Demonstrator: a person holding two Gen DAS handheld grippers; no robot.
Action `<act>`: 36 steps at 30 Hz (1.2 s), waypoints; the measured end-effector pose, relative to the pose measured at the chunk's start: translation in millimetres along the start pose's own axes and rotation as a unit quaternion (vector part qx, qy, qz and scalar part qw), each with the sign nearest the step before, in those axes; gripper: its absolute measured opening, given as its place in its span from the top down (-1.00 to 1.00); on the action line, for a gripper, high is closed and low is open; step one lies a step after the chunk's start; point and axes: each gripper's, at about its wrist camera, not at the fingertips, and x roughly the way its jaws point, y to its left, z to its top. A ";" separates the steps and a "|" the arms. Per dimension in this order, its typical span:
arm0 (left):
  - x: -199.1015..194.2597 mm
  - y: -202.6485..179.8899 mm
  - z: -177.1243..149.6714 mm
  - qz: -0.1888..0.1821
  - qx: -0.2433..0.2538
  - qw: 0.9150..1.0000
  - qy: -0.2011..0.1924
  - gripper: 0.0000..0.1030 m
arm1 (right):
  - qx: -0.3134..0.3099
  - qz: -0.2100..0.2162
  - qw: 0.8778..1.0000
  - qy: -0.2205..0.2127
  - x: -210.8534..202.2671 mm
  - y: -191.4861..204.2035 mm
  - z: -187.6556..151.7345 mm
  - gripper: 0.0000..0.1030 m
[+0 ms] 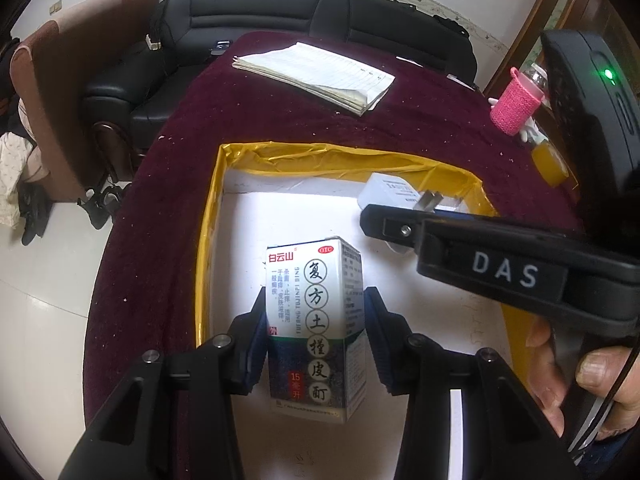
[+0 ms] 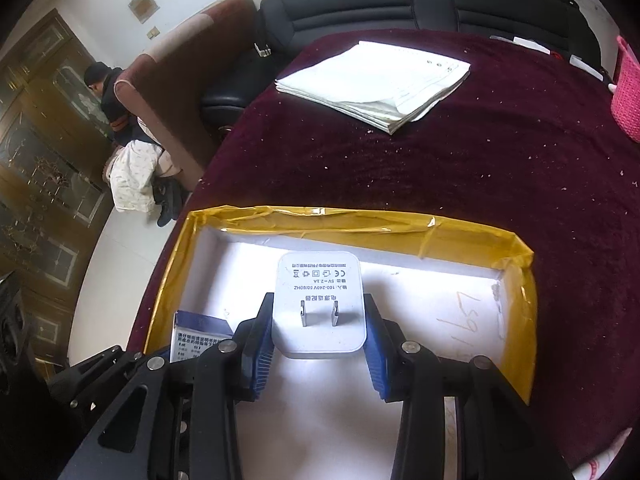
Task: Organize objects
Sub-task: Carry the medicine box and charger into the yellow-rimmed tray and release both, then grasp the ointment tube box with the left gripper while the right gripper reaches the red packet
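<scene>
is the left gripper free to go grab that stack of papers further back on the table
Probably not yet: the left gripper is shut on the medicine box over the yellow-rimmed tray. The path to the stack of papers looks clear across the cloth.

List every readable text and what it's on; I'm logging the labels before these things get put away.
"白云山", "OTC", "复方土槿皮酊", "15毫升": medicine box in the left gripper.
"DAS": right gripper body.
"100-240V 50/60HZ", "5V-2.1A", seen upside down: charger in the right gripper.
Handwritten digits, unclear: tray floor.
Small print on box and charger: unreadable.
</scene>
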 end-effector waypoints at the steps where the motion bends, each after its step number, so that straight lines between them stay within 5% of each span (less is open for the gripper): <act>1: 0.7 -0.4 0.2 0.000 0.001 1.000 0.000 0.16 | -0.001 0.000 1.000 -0.001 0.7 0.0 0.1 0.15; 11: -2.9 4.5 1.8 0.003 -0.010 1.000 -0.006 0.13 | -0.002 -0.005 1.000 0.000 16.2 4.9 4.2 0.15; 13: -5.7 5.1 0.9 0.001 -0.011 1.000 -0.009 -0.05 | -0.001 0.003 1.000 -0.007 14.1 5.6 4.9 0.11; 16: -12.8 5.1 -0.1 -0.001 -0.012 1.000 -0.014 -0.09 | -0.004 0.019 1.000 -0.015 6.3 6.5 8.2 -0.29; 23: -46.2 -4.0 -9.8 -0.001 -0.009 0.999 -0.050 -0.13 | 0.005 0.052 0.997 -0.055 -41.4 0.6 -0.1 -0.33; 30: -82.1 -52.7 -36.2 -0.041 0.026 0.995 -0.092 -0.26 | -0.005 0.057 0.993 -0.099 -124.6 -39.6 -59.1 -0.33; 36: -78.3 -125.8 -62.3 -0.081 0.101 0.989 -0.075 -0.26 | 0.014 0.055 0.989 -0.140 -192.2 -94.7 -127.3 -0.33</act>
